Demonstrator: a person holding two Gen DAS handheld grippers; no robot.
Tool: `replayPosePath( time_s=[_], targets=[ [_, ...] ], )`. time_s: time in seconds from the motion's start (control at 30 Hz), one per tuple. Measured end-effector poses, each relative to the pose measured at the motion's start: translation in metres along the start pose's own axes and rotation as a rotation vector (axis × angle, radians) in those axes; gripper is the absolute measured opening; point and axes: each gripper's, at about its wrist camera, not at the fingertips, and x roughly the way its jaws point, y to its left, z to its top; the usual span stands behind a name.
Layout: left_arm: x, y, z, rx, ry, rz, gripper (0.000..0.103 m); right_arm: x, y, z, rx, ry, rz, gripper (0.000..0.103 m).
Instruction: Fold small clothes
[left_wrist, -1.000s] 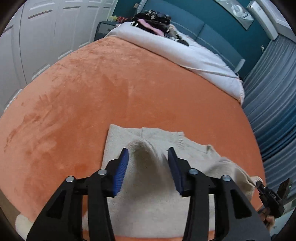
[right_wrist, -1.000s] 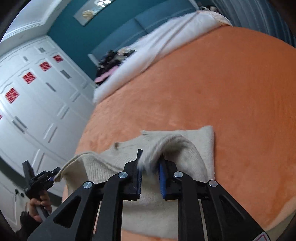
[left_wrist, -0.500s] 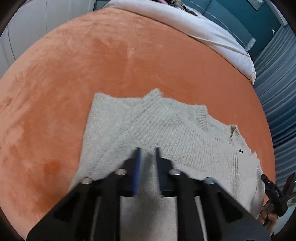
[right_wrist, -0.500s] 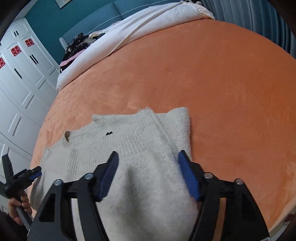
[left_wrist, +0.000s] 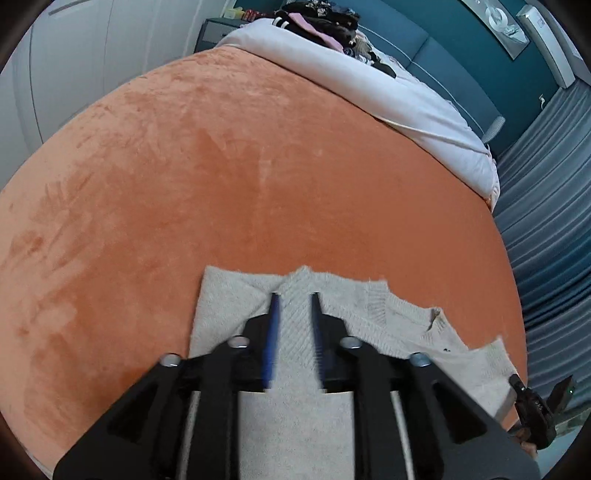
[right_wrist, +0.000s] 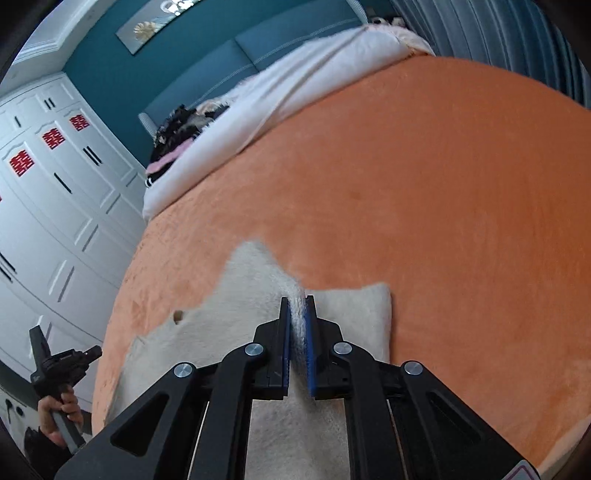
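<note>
**Desk:** What does the frame show?

**Photographer:** A cream, fuzzy knit sweater (left_wrist: 391, 325) lies partly folded at the near edge of a bed covered by an orange plush blanket (left_wrist: 258, 177), collar toward the person's right. The left gripper (left_wrist: 294, 314) — black, with blue pads — hangs over the folded sleeve edge, its jaws opening, knit showing between them but neither pad pressing on it. The right gripper (right_wrist: 296, 314) is closing on a raised ridge of the same sweater (right_wrist: 229, 325), and the wool is already pinched between its pads.

**Desk:** And the job in hand?

**Photographer:** By my reading, taking hold of the far fold line on both sides to carry it over. To do that well, the left pads should bite the doubled edge, not one loose layer, level with the right-hand pinch — otherwise the fold will likely skew. Lifting both together, low over the blanket, should keep the soft knit from sagging in the middle.

**Desk:** Background?

**Photographer:** A white duvet (left_wrist: 388, 96) and a pile of dark clothes (left_wrist: 321, 26) at the head of the bed, well apart from the work.
</note>
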Motion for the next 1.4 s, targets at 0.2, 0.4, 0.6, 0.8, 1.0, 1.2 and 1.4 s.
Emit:
replayPosePath(
  time_s=[0.2,0.4,0.6,0.8,1.0,1.2,1.4],
  targets=[
    [0.049,-0.013,-0.022,0.134,0.069,0.118,0.066,0.024,-0.013,-0.018,0.002,0.07,-0.083,0.019],
    [0.06,-0.009,-0.018,0.084,0.086,0.05,0.011,0.043,-0.015,-0.021,-0.025,0.136,-0.098,0.012],
    [-0.031,-0.028,0.018,0.063,-0.131,-0.058,0.009,-0.048,0.037,0.02,-0.092,-0.153,0.129,0.006],
    [0.024,-0.001,0.034,0.016,-0.039,0.08,0.01,0.033,-0.027,0.032,0.034,0.016,-0.027,0.006],
    [0.075,0.02,0.002,0.016,0.059,0.168,0.012,0.079,-0.059,0.007,0.122,0.12,-0.092,0.005],
    [0.005,0.021,-0.008,-0.021,-0.031,0.075,0.045,0.007,-0.032,-0.007,0.036,0.023,-0.124,0.059],
    [-0.065,0.04,-0.096,-0.061,-0.024,0.086,0.082,-0.048,-0.059,-0.099,0.113,0.123,-0.118,0.067]
  ],
)
